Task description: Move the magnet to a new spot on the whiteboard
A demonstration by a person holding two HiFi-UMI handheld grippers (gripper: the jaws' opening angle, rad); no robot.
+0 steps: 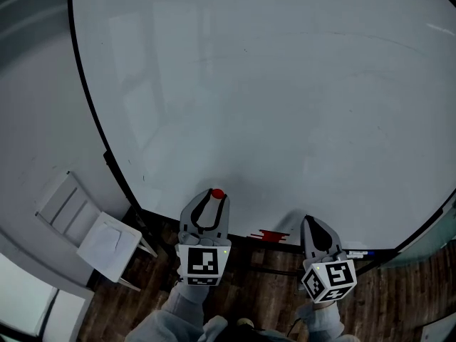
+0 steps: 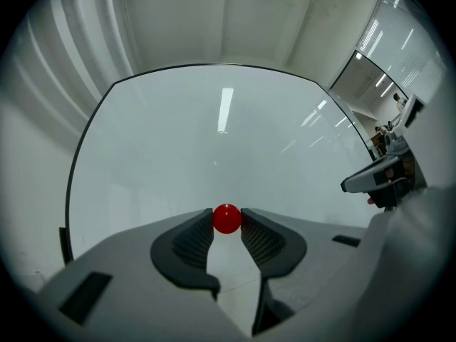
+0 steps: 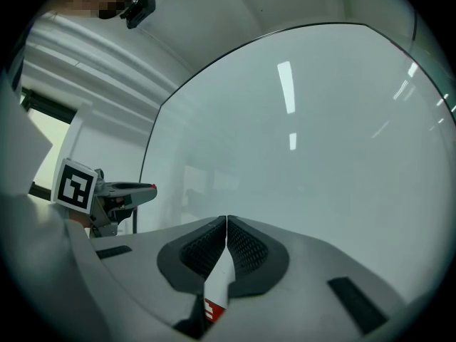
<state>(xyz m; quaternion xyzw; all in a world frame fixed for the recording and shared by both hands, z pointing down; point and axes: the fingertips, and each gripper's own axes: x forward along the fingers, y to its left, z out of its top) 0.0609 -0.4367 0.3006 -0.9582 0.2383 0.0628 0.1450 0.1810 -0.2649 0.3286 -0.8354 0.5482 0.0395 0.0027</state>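
- The left gripper (image 1: 216, 199) has its two dark ribbed jaws closed on a small round red magnet (image 2: 227, 219), pinched right at the tips so the ball stays exposed and its face can meet the board.
- The right gripper (image 3: 226, 224) has its jaws pressed together with nothing between them; it looks idle, held aside at the lower right of the head view so that it does not get in the way.
- The magnet sits low in the head view, in front of the large white whiteboard with a thin black frame (image 1: 285, 84), near its bottom edge; whether it touches the surface cannot be told.
- The left gripper points at the board roughly head-on, which suits carrying the magnet across to a fresh spot.
- Below the board, a small red object (image 1: 269, 235) lies on the ledge, and a white folding chair (image 1: 100, 237) stands at the lower left on the dark wooden floor (image 1: 263, 291).
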